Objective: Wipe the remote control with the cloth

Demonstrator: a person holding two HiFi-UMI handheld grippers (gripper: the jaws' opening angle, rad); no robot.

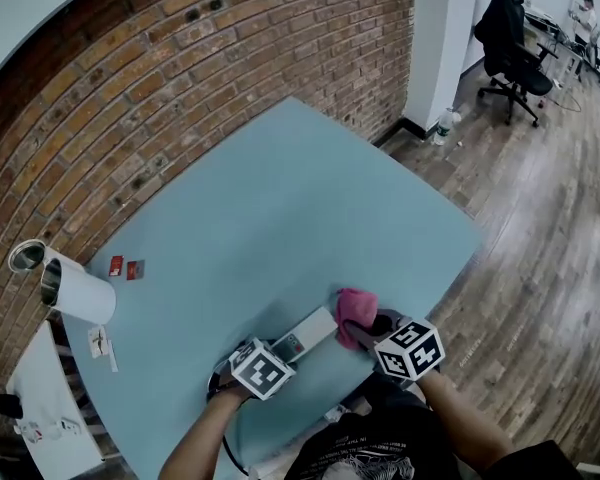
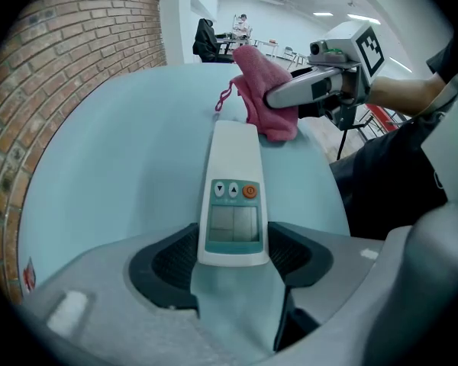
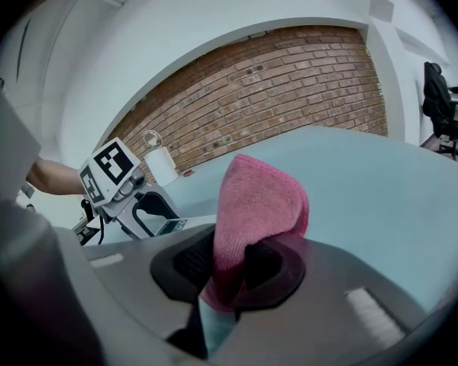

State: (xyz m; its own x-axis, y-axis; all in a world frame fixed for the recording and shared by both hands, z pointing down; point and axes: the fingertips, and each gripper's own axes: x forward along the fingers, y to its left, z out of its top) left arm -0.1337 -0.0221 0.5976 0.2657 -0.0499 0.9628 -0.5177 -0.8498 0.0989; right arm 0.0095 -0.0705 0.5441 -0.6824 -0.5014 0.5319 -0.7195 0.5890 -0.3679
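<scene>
Nearest me, my left gripper [image 2: 230, 259] is clamped on the near end of the white remote control [image 2: 234, 181], which lies flat on the blue table [image 2: 114, 174]. At its far end, my right gripper [image 3: 230, 269] pinches the folded pink cloth [image 3: 259, 200]. I should press the cloth flat and drag it along the buttons, bracing the remote.

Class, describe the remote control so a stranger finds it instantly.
Start at the pale blue table beside the brick wall. At its near edge, the left gripper holds the remote control: long, white, with a screen and orange button, unlike the pink cloth.
</scene>
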